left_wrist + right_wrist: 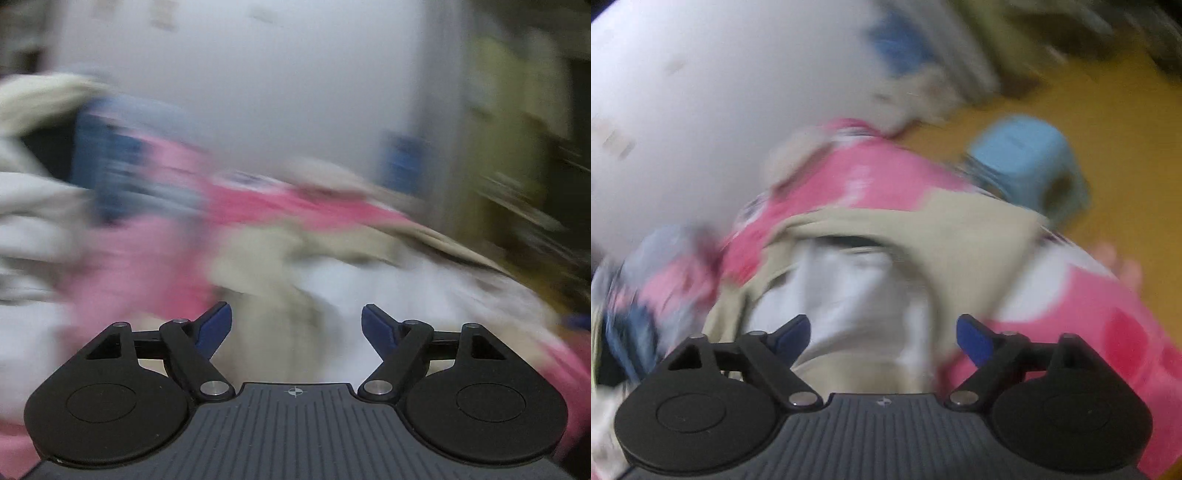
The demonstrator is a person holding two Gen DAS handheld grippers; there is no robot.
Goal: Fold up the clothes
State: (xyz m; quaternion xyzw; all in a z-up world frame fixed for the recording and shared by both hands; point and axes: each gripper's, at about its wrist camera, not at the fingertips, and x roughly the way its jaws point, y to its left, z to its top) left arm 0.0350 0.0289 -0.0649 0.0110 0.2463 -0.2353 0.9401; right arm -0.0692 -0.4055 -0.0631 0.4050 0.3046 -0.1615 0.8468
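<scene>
- The left gripper (296, 325) is seen wide open, with nothing held between its blue tips.
- The right gripper (882, 338) is wide open and empty too.
- The beige cloth (960, 236) lies in the middle of the frame, on the pink cover (871, 177).
- Everything is blurred, so a wrong edge could be grabbed.
- Two layers could be pinched together, and a messy fold would be made.
- The blue stool (1023, 158), at the right, could be bumped.

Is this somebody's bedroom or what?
Probably a room at home, maybe a bedroom, though it's blurry. A pile of clothes lies on pink patterned bedding, with a small blue plastic stool on the yellowish floor.
</scene>
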